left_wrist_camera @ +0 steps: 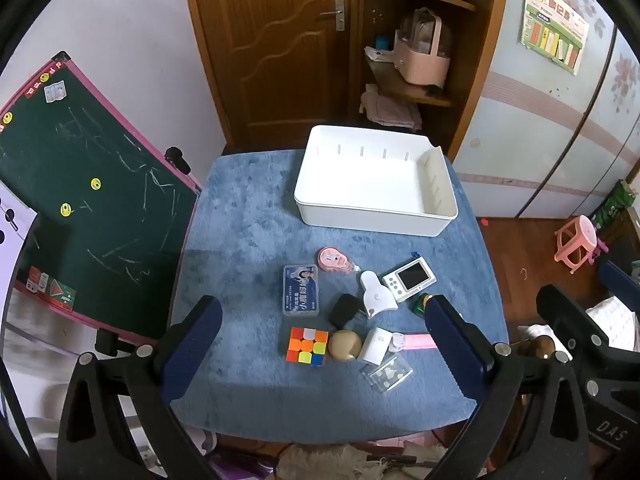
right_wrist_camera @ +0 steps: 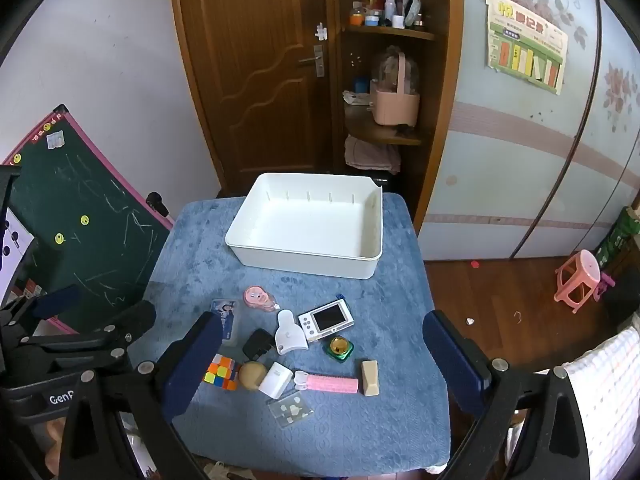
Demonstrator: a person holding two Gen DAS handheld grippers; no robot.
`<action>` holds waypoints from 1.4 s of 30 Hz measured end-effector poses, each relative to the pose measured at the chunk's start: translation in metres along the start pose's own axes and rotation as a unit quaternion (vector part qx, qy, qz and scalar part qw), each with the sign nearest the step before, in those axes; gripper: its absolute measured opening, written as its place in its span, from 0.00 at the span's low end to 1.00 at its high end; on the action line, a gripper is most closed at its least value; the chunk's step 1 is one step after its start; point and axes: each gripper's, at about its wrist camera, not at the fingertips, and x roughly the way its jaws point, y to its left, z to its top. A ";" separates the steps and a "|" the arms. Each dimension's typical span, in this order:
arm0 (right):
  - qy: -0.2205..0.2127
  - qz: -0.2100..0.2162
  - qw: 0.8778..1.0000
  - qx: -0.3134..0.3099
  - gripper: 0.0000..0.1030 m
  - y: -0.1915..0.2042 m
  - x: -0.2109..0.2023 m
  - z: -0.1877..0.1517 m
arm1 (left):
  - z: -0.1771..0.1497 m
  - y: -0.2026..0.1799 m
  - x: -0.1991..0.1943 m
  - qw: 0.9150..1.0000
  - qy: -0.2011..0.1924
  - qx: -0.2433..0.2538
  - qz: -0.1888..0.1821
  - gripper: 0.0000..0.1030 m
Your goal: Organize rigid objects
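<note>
Nearest the spread, empty left tool [left_wrist_camera: 324, 344] lies a clear plastic packet [left_wrist_camera: 387, 373], probably slippery. Left to right: cube [left_wrist_camera: 307, 346], stiff, take its flat sides; ball [left_wrist_camera: 345, 345], prone to rolling. The right tool [right_wrist_camera: 324, 356] is spread too; the bin [right_wrist_camera: 308, 236] sits beyond.

You see a brown door [right_wrist_camera: 260, 64] behind, a chalkboard [right_wrist_camera: 80, 224] at left, a pale wardrobe [right_wrist_camera: 520, 160], and wood floor [right_wrist_camera: 500, 308].
</note>
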 end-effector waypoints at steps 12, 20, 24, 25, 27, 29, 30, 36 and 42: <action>0.005 0.002 1.000 -0.001 0.98 0.009 -0.003 0.005 | 0.000 0.000 -0.001 1.000 0.001 0.000 0.002 0.98; 0.004 0.002 1.000 0.001 0.98 0.007 -0.001 -0.003 | 0.000 0.000 -0.001 1.000 0.001 0.000 0.001 0.98; 0.003 0.002 1.000 0.003 0.98 0.009 -0.001 -0.005 | 0.000 0.000 -0.001 1.000 0.001 0.001 0.001 0.98; 0.003 0.003 1.000 0.002 0.98 0.009 -0.001 -0.005 | 0.000 0.000 -0.001 1.000 0.001 0.000 0.002 0.98; 0.004 0.003 1.000 0.002 0.98 0.008 -0.001 -0.005 | 0.000 0.000 -0.001 1.000 0.000 0.000 0.002 0.98; 0.003 0.004 1.000 0.003 0.98 0.008 -0.001 -0.004 | 0.000 0.000 -0.001 1.000 0.000 0.000 0.003 0.98; 0.003 0.005 1.000 0.003 0.98 0.008 -0.001 -0.005 | -0.005 0.000 0.003 1.000 0.000 0.001 0.003 0.98; 0.000 0.006 1.000 0.003 0.98 0.009 -0.003 -0.005 | -0.003 0.000 0.003 1.000 -0.002 0.000 0.003 0.98; -0.002 0.004 1.000 0.005 0.98 0.008 -0.004 -0.004 | 0.002 0.004 -0.004 1.000 -0.004 0.000 0.003 0.98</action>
